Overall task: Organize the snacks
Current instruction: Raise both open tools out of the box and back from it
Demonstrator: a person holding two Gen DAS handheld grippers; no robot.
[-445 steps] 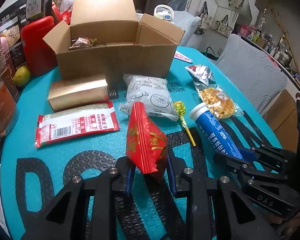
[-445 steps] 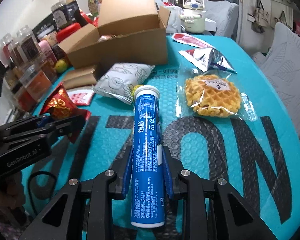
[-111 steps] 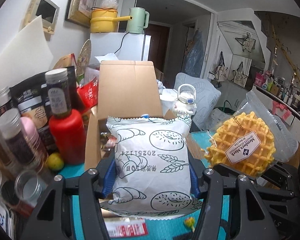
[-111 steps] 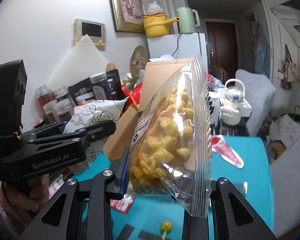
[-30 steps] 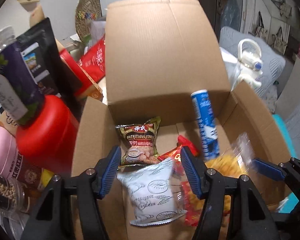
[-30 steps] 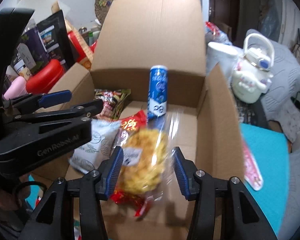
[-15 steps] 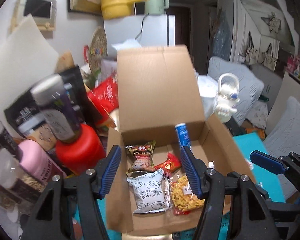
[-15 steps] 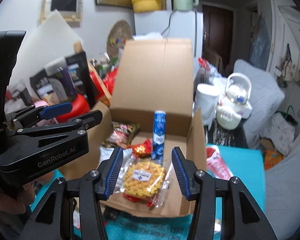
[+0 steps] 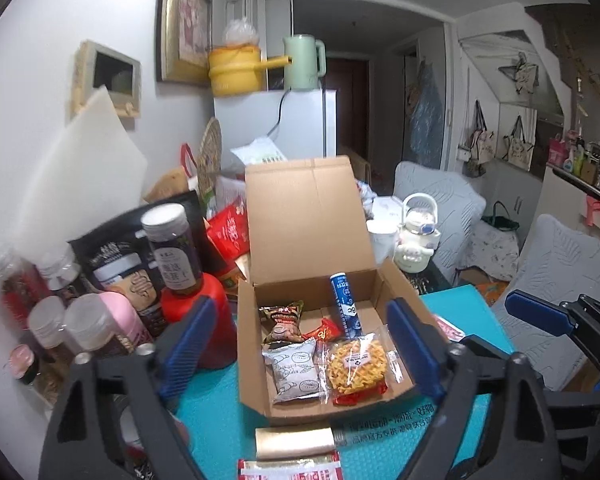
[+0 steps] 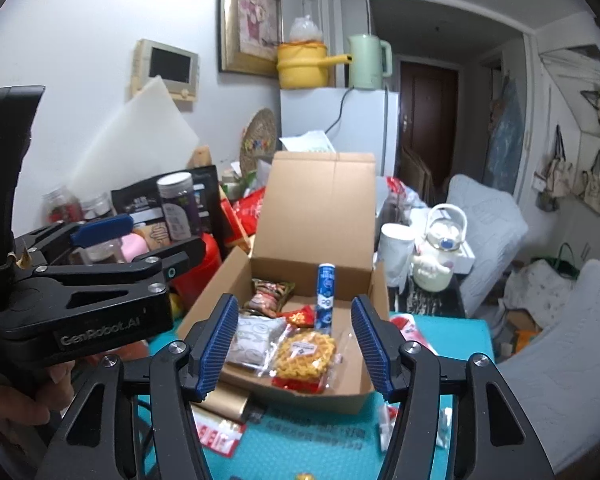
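Note:
An open cardboard box stands on the teal mat with its lid up. Inside lie a white bread packet, a bagged waffle, a red packet, a brown snack bag and a blue tube leaning on the back wall. My left gripper and right gripper are both open and empty, held back from the box and above it.
A gold bar and a red-white packet lie in front of the box. Jars, a red canister and bags crowd the left. A white kettle toy and a grey chair stand right.
Both grippers let the bread packet and the waffle drop into the box, then drew back and up. The box now looks smaller and farther.

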